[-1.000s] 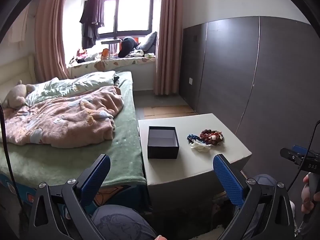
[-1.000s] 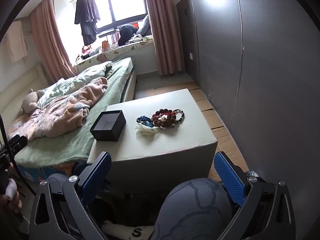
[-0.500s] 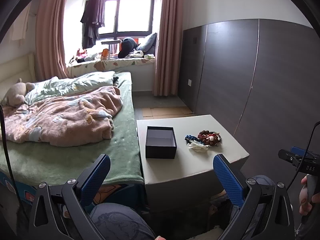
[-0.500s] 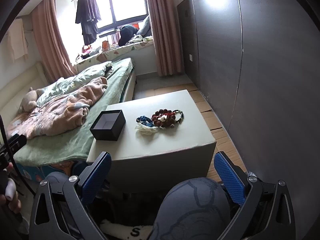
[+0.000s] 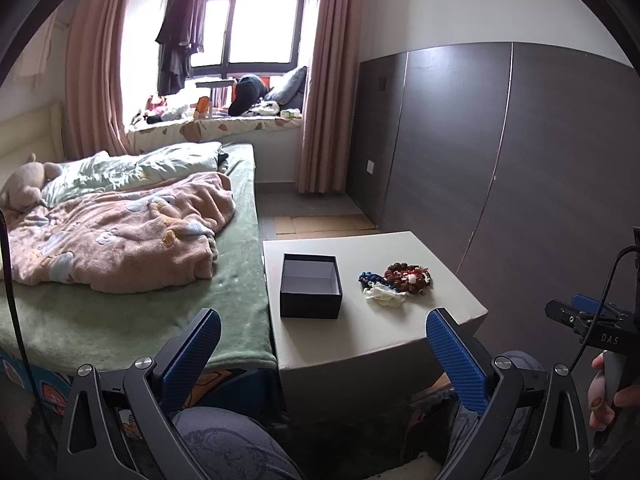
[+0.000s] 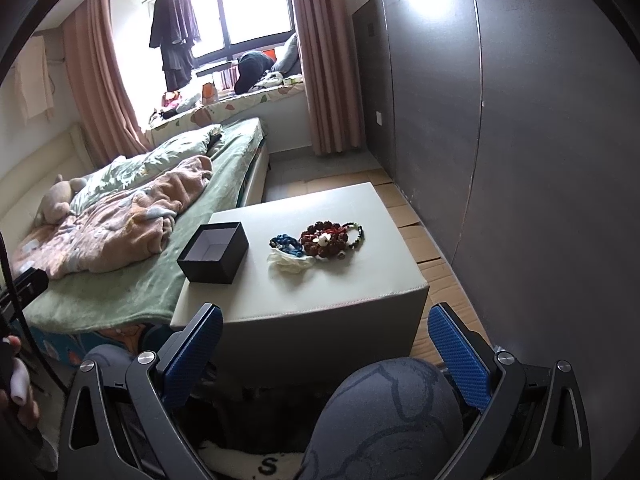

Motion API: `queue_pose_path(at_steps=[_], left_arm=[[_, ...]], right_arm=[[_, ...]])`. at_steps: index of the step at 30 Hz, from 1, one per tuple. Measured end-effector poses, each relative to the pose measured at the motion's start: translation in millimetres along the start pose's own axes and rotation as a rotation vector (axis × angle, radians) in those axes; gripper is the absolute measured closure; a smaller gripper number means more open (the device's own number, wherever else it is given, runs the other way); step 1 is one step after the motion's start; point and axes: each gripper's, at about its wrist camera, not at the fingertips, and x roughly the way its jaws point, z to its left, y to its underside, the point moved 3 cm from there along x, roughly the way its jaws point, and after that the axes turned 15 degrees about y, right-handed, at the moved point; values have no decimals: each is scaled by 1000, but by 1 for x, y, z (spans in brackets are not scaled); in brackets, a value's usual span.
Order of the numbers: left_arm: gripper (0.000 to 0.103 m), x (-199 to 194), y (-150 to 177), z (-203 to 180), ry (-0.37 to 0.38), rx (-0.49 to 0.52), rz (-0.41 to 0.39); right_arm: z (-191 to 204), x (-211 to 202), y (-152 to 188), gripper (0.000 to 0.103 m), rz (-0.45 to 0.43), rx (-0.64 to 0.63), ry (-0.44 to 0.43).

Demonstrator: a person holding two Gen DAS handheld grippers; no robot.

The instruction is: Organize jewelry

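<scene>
Nearest to us, our left gripper (image 5: 320,354) has its blue-padded fingers spread wide apart, gripping nothing, above a knee in grey patterned trousers (image 5: 228,440). Our right gripper (image 6: 326,350) is likewise spread wide and empty, with the other knee (image 6: 384,412) filling the space between its fingers. At the right edge of the left wrist view we see a hand (image 5: 608,392) wrapped around the right tool's handle.

Beyond the knees stands a pale grey ottoman (image 6: 300,300), both grippers well short of it. On its top, towards the left edge by the bed, sits an open black box (image 6: 214,252) with a pale, empty interior. Right of the box and apart from it, about mid-top, lies the jewelry pile: a white bracelet (image 6: 290,263) closest to us, a blue beaded bracelet (image 6: 285,242) touching it from behind, and a heap of dark red bead strings (image 6: 324,238) to the right with a dark green beaded bracelet (image 6: 357,234) looped at its far right side.

Left of the ottoman runs a bed (image 5: 120,320) with a green sheet and a rumpled pink blanket (image 5: 116,236); farther off, pink curtains (image 5: 326,80) frame a bright window (image 5: 240,30).
</scene>
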Motion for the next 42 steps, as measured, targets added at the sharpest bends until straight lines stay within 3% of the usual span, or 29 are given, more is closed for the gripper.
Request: queue_pose_path(at_steps=[42], left_arm=[[1, 0, -7, -10, 9, 45, 5]], right_arm=[[-5, -8, -2, 0, -28, 9, 15]])
